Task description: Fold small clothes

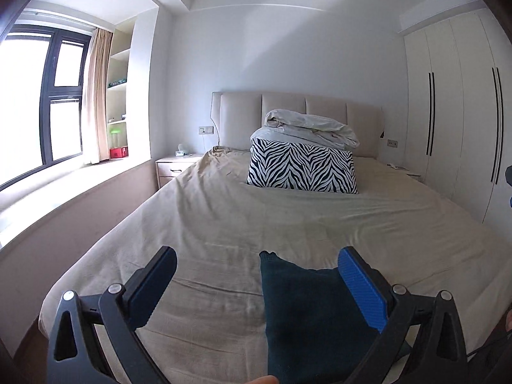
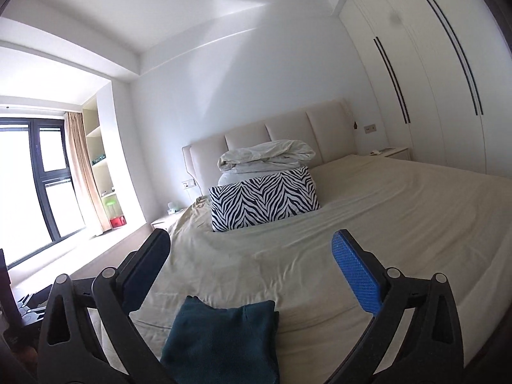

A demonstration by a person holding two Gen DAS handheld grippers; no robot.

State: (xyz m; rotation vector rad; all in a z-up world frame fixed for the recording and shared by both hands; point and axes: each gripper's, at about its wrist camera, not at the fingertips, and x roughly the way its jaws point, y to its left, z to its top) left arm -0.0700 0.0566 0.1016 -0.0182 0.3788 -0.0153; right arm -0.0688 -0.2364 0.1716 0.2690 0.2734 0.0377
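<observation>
A dark teal garment [image 2: 220,339] lies on the beige bed sheet [image 2: 368,224] at the near edge of the bed, low between the two spread fingers of the right gripper [image 2: 252,256], and just inside the blue-padded finger [image 1: 361,288] of the left gripper [image 1: 257,275]. Both claws stand wide apart with nothing between the pads. The cloth looks like a soft knit, light and limp, already doubled over at least once; it should sag and drape when lifted, so I would judge the far corners, ahead of each claw, the best places to pinch, taking all layers together so they do not slide apart. Its near end runs out of the bottom of both views, so its full shape and what kind of garment it is cannot be told. Well beyond the claws a zebra-striped pillow [image 1: 302,168] leans under a bundled duvet [image 1: 307,128]. A fingertip shows at the bottom edge of the left view.
</observation>
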